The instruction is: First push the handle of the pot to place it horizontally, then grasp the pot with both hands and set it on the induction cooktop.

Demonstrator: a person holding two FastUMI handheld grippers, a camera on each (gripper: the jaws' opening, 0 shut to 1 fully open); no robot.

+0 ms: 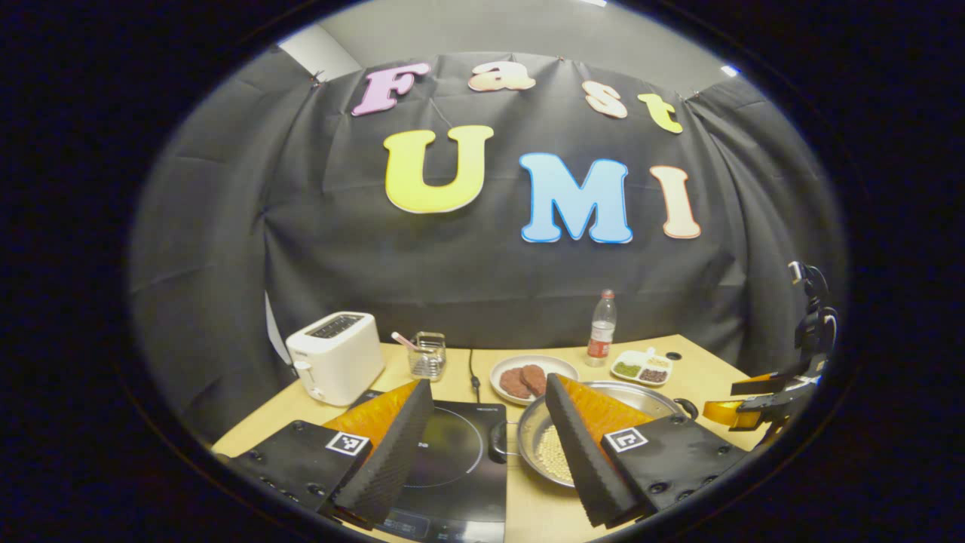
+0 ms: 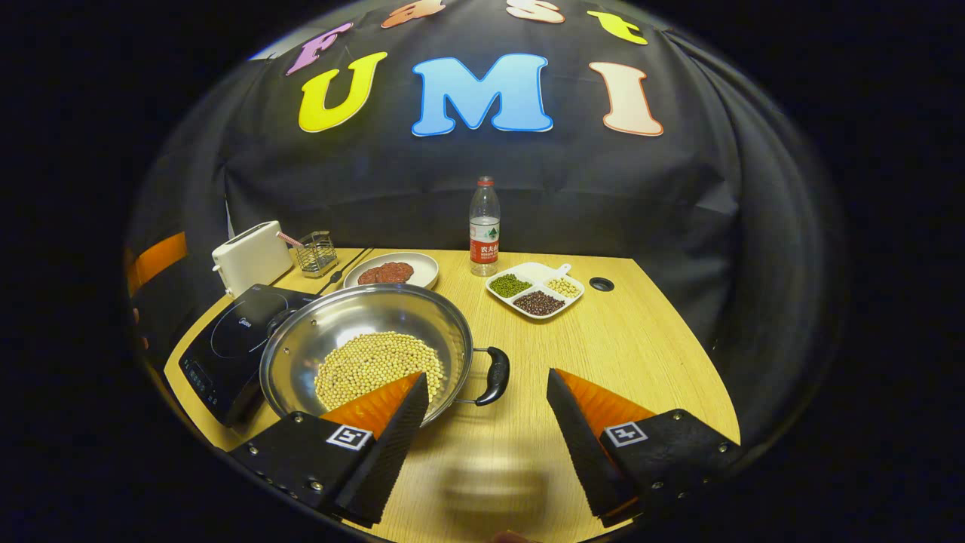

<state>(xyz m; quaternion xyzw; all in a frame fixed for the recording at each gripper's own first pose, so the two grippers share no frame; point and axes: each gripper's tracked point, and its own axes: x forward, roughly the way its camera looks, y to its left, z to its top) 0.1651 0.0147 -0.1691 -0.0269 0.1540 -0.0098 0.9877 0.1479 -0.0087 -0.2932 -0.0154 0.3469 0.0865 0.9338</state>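
Both grippers' fingers (image 1: 392, 445) (image 2: 580, 445) spread wide, level above table, facing pot (image 2: 362, 332).

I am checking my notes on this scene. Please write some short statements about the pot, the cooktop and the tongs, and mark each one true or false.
1. The pot holds pale beans. True.
2. The pot sits on the induction cooktop. False: it stands on the table beside the cooktop.
3. The right tongs are open. True.
4. The left tongs are shut on a pot handle. False: they are open, holding nothing.
5. The plate by the toaster is bare. False: it carries reddish patties.
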